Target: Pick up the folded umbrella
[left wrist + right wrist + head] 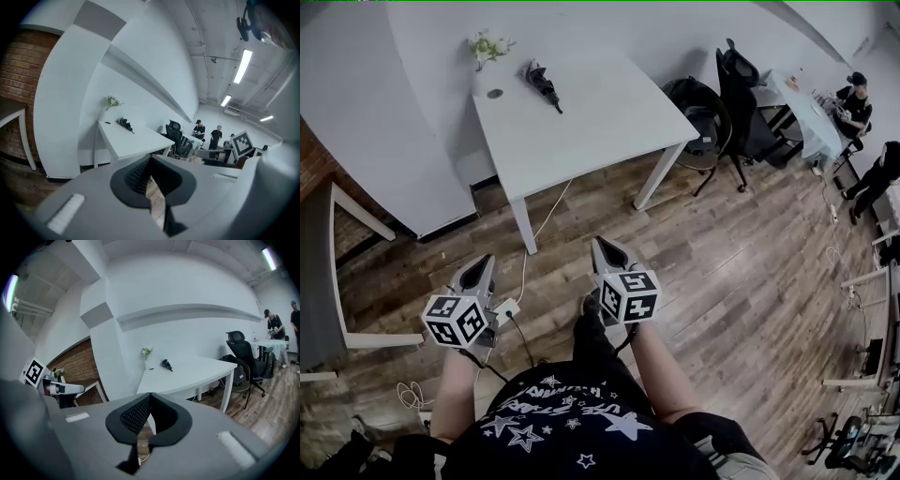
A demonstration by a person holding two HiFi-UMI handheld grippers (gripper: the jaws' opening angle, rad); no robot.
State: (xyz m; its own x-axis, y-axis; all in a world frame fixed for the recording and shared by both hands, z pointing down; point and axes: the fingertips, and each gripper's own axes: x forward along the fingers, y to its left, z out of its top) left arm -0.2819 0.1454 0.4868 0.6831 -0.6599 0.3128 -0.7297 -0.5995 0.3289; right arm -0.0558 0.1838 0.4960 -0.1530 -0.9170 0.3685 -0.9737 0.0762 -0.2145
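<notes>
The umbrella (542, 86) lies at the table's (609, 117) far end beside the flowers (487, 45), its long axis slanting across the table. The left gripper (478, 270) and right gripper (607, 249) hang well short of the table, jaws pressed together on nothing, neither plainly nearer.

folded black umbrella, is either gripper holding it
No, the folded black umbrella lies on the white table, far from the left gripper and right gripper.
</notes>
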